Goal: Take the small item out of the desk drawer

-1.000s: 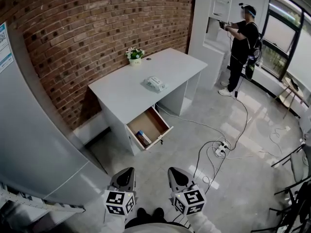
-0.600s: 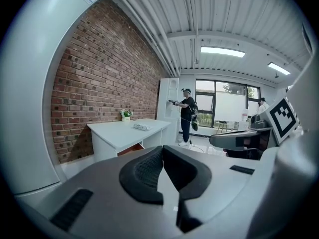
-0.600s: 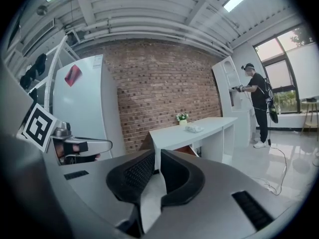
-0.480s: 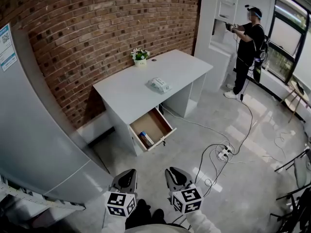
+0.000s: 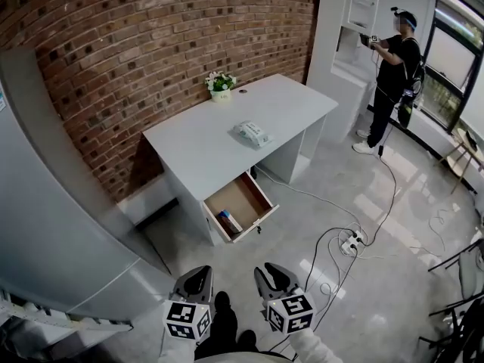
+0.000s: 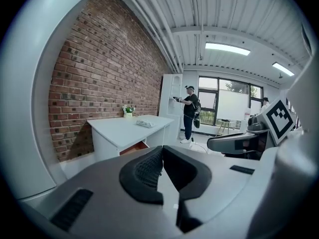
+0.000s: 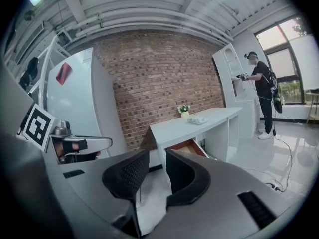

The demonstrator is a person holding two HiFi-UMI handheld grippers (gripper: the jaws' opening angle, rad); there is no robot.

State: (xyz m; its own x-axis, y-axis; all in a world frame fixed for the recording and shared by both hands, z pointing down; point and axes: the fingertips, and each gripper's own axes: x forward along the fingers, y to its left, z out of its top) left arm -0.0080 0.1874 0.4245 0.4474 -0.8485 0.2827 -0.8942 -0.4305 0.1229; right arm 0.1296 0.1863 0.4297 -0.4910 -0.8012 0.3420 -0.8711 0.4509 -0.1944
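Head view: The left gripper [image 5: 197,275] and right gripper [image 5: 270,273] hang side by side at the bottom of the frame, well apart from the white desk [image 5: 200,138] against the brick wall [image 5: 151,36]. The desk's drawer [image 5: 259,216] stands pulled out, and the small item [image 5: 226,221] lies inside it at the near left corner. A packet [image 5: 251,132] and a potted plant [image 5: 221,85] sit on the desktop; a person [image 5: 393,66] stands at the far shelves.

Left gripper view: The left gripper's [image 6: 161,150] jaws meet at their tips, nothing caught between them. Beyond them the desk [image 6: 124,128] shows, with a sliver of the open drawer [image 6: 133,148].

Right gripper view: The right gripper's [image 7: 157,157] jaws have just been opening and stand apart, only bare floor showing through the gap. They point towards the desk [image 7: 194,126] and its open drawer [image 7: 187,147]; the small item cannot be made out here.
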